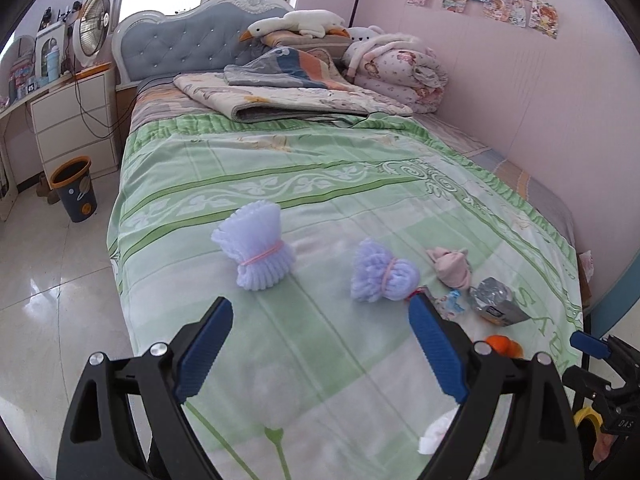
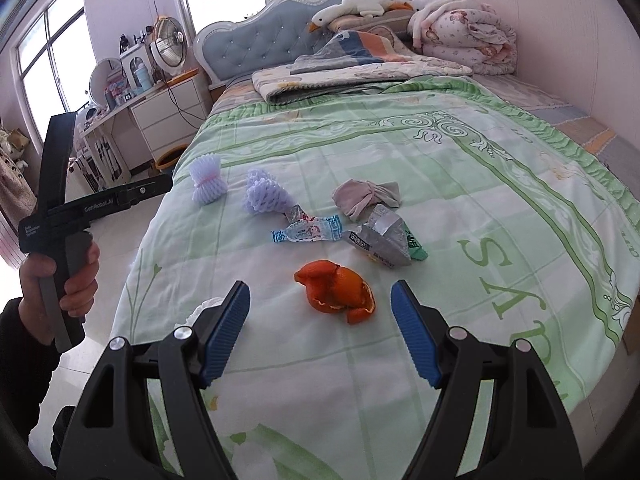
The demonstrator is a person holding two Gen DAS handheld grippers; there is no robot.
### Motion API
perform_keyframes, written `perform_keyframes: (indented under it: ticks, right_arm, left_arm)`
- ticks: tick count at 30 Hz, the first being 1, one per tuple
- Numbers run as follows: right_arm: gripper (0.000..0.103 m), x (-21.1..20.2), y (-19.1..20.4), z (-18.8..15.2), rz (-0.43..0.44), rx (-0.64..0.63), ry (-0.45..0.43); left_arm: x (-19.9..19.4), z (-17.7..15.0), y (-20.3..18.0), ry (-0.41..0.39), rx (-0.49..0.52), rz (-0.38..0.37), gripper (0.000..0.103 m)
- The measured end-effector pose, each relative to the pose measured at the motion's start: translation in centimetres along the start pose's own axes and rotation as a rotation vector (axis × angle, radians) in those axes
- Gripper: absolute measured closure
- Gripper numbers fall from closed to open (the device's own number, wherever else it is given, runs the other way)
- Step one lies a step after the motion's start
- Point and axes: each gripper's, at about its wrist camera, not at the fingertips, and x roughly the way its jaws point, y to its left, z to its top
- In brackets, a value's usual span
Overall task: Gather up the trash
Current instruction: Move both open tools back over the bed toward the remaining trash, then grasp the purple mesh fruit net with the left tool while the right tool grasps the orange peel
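Here we hold both claws low over the foot of the bed with the green patterned bedspread [image 2: 460, 184], and both stand wide apart with nothing between their blue ribbed pads. The right gripper [image 2: 320, 300] frames the orange peel, curled and torn [image 2: 338, 290], which lies just ahead of its tips, so we judge that this is the first piece to collect. A crumpled white tissue [image 2: 204, 308] sits at the bed's near edge, partly hidden behind the right claw's left finger. The left gripper [image 1: 320, 316] points at bare bedspread, with the two lilac foam fruit nets bound by pink bands, one [image 1: 256, 252] and the other [image 1: 380, 276], lying a little beyond its tips.

Farther on, in the right wrist view, come a blue and white sweet wrapper [image 2: 308, 234], a crushed silver foil packet [image 2: 384, 240] and a wadded pink cloth [image 2: 360, 198], close together but apart from the peel. All this litter lies loose on a soft cover, so nothing blocks the approach, though fabric may bunch under the pads.

The dark blue waste bin with an orange rim [image 1: 74, 188] stands on the tiled floor beside the white drawer unit [image 1: 76, 120], well apart from the trash. Folded quilts and a white plush goose [image 1: 296, 24] fill the head end.
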Motion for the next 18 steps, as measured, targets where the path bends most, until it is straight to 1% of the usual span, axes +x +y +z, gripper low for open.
perform_keyframes:
  ticks: [6,10,14,18]
  right_arm:
    - [0.033,3.7,1.1,0.5,-0.026,-0.054,0.032]
    - [0.033,5.7,1.3,0.5,-0.053,-0.087,0.046]
    - [0.033,7.2,1.4,0.5,-0.067,-0.11,0.063]
    - [0.033,8.6,1.2,0.7,-0.104,-0.139,0.076]
  left_arm:
    - [3.9,1.2,2.9,0.04,-0.057,0.033,0.017]
    - [6.0,2.0,3.5,0.05,-0.064,0.05,0.017]
    - [7.9,2.8,4.0,0.062,-0.083,0.049,0.017]
    - [9.6,3.2,4.3,0.073,-0.087,0.05,0.017]
